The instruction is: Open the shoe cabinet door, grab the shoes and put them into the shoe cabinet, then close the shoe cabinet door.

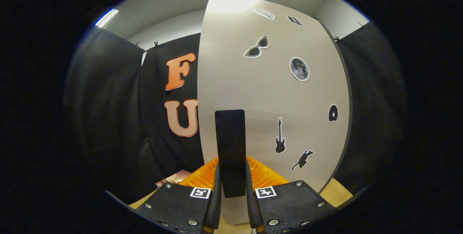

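Note:
The shoe cabinet door (269, 93) is a pale panel with several small stickers, standing close in front of me. A black upright handle (230, 136) is fixed near its left edge. My gripper (232, 170) is shut on this handle, a finger pressing on each side of its lower part. The door's left edge stands free against the black cloth wall (108, 111). A dark edge (345, 93) runs down its right side. The cabinet's inside is hidden behind the door.
A light wooden surface (334, 194) lies low beside the door's right bottom corner. A flat reddish-brown thing (174, 178) lies low on the left, just past the left finger. Black cloth walls close in on both sides.

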A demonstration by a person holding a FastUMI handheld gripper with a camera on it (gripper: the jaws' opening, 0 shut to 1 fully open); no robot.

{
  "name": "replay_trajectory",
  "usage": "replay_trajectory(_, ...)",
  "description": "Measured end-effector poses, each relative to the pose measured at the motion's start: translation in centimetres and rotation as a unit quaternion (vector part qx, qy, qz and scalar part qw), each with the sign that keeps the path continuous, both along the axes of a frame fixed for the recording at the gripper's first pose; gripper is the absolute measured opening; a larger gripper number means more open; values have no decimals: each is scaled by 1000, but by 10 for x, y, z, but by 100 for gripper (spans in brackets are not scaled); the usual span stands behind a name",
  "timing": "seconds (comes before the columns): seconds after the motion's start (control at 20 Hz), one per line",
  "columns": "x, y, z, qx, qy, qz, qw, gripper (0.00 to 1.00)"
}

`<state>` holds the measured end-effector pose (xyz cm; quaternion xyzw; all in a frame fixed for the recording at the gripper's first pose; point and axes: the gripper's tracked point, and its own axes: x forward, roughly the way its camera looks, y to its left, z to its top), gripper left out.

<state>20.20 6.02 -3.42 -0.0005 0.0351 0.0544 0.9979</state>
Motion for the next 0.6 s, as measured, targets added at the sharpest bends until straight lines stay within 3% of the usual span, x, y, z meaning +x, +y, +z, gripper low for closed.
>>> replay_trajectory(0.6,-88,-63,11,19,1,-34,999,30)
